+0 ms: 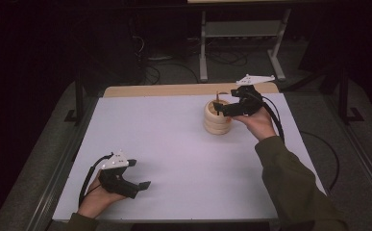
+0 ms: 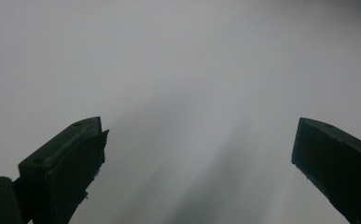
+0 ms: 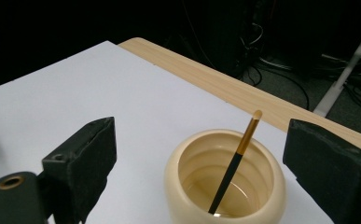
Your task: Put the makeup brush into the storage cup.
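Your left gripper (image 1: pixel 136 174) sits low near the table's (image 1: pixel 183 159) near left corner, held in your left hand (image 1: pixel 97 199). Its two black fingers (image 2: pixel 66 163) are spread wide with nothing between them, and in the left gripper view they frame bare white table surface. The grey three-cornered plate (image 1: pixel 115 161) on top of it tilts toward the left edge, and its black cable (image 1: pixel 88 175) loops back beside your wrist.

Your right gripper (image 1: pixel 220 108) is up toward the far right part of the table, held in your right hand (image 1: pixel 259 122) with the olive-green sleeve (image 1: pixel 289 185) running back to the near edge. Its fingers (image 3: pixel 82 158) are also released and wide apart. In the right gripper view they stand either side of the cream-coloured round ribbed wooden pot (image 3: pixel 225 179), above its rim and not touching it.

The pot (image 1: pixel 217 118) stands upright on the white table top, near the far edge where a strip of bare light wood (image 1: pixel 174 90) shows. Inside it a thin stick with a black shaft and a tan-gold upper end (image 3: pixel 236 158) leans against the far side of the rim, its lower tip resting on the bottom of the pot and its top poking out above the rim.
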A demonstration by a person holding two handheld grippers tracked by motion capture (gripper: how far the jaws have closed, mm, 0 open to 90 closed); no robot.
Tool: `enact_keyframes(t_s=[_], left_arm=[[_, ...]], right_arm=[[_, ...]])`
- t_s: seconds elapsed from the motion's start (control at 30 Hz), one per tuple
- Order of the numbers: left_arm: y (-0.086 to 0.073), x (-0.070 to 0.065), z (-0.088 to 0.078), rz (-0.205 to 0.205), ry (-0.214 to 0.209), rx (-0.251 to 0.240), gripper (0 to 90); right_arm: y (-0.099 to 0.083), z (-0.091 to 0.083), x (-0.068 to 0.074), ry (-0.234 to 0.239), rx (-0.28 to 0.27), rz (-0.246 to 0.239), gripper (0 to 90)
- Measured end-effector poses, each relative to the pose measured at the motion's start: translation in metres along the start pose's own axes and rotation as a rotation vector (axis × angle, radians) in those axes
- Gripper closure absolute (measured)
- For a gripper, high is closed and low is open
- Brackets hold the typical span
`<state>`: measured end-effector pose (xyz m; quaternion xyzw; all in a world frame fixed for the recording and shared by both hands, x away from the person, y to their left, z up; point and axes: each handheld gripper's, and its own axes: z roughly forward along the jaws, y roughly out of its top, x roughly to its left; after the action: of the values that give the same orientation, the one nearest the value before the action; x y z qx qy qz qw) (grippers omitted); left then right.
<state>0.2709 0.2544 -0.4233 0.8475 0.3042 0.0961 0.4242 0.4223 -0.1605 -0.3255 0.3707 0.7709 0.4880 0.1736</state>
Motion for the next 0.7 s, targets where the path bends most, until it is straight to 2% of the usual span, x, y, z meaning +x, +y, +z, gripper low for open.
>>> enact_keyframes(t_s=[0.7], left_arm=[[0.0, 0.0, -0.001, 0.005, -0.006, -0.006, 2.2]], right_arm=[[-0.028, -0.021, 0.011, 0.041, -0.007, -0.014, 7.6]])
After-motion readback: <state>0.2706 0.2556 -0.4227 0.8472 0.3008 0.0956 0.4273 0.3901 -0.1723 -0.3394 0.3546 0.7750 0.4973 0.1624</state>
